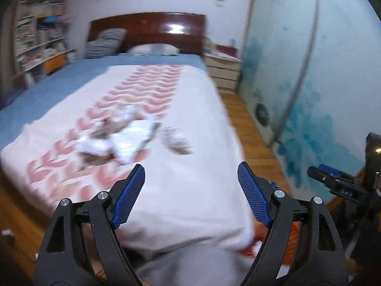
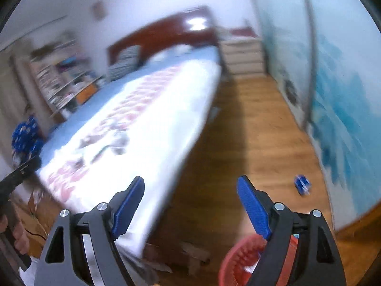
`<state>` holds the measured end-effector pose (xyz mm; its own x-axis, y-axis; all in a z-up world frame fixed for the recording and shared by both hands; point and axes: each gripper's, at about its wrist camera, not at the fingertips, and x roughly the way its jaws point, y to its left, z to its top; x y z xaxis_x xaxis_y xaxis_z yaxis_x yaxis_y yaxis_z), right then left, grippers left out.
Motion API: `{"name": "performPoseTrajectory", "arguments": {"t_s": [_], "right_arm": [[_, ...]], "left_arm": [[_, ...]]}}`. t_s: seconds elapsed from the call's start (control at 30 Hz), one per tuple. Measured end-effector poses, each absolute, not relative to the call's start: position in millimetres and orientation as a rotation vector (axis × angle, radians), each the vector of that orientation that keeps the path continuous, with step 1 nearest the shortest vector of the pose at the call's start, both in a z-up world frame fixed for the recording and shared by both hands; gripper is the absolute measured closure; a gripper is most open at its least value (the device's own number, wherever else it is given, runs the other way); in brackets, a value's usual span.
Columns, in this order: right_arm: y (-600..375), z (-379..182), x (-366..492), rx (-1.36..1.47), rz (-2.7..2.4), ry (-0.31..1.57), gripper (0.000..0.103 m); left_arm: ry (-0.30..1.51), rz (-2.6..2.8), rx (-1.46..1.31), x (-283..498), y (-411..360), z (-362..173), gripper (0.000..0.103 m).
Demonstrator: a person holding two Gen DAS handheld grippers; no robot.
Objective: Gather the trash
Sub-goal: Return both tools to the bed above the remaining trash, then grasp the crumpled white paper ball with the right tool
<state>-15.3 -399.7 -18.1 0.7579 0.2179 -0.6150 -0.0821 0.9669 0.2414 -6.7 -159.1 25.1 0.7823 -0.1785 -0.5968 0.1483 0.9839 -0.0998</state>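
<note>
Left gripper hovering wide open, empty, facing trash.
Right gripper gaping empty too; approaching low, pinching one crumpled piece.

In the left wrist view the bed fills the middle of the frame, its headboard at the upper centre with pillows leaning against it on the left. A heap of trash lies on the spread, left of centre, ahead of the left gripper. Shelves stand at the upper left, a chest of drawers right of the bed's head, a wall along the right edge. In the right wrist view a basket stands on the floor at the lower right, beneath the right gripper, right of the bed
</note>
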Motion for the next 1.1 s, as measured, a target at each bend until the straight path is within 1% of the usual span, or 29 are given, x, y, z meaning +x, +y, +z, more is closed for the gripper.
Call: {"name": "performPoseTrajectory", "arguments": {"t_s": [0.07, 0.23, 0.33, 0.57, 0.7, 0.8, 1.0, 1.1], "right_arm": [[-367, -20, -14, 0.184, 0.207, 0.699, 0.023], [-306, -16, -21, 0.071, 0.271, 0.677, 0.023], [-298, -10, -26, 0.067, 0.267, 0.654, 0.023], [-296, -28, -13, 0.055, 0.276, 0.690, 0.023], [-274, -29, 31, 0.018, 0.288, 0.649, 0.023], [-251, -39, 80, -0.012, 0.279, 0.630, 0.020], [-196, -67, 186, -0.066, 0.250, 0.661, 0.020], [-178, -89, 230, -0.109, 0.189, 0.727, 0.020]], "left_arm": [[0.652, -0.132, -0.087, -14, -135, 11, 0.023], [0.645, -0.091, -0.175, -17, -110, -5, 0.023], [0.633, -0.091, -0.163, -18, -111, -8, 0.023], [0.620, -0.075, -0.178, -26, -89, -12, 0.023], [0.634, -0.056, -0.191, -25, -80, -18, 0.023], [0.647, -0.037, -0.196, -21, -71, -23, 0.023], [0.653, 0.020, -0.251, -15, -44, -30, 0.023], [0.661, 0.046, -0.260, -11, -35, -32, 0.023]]}}
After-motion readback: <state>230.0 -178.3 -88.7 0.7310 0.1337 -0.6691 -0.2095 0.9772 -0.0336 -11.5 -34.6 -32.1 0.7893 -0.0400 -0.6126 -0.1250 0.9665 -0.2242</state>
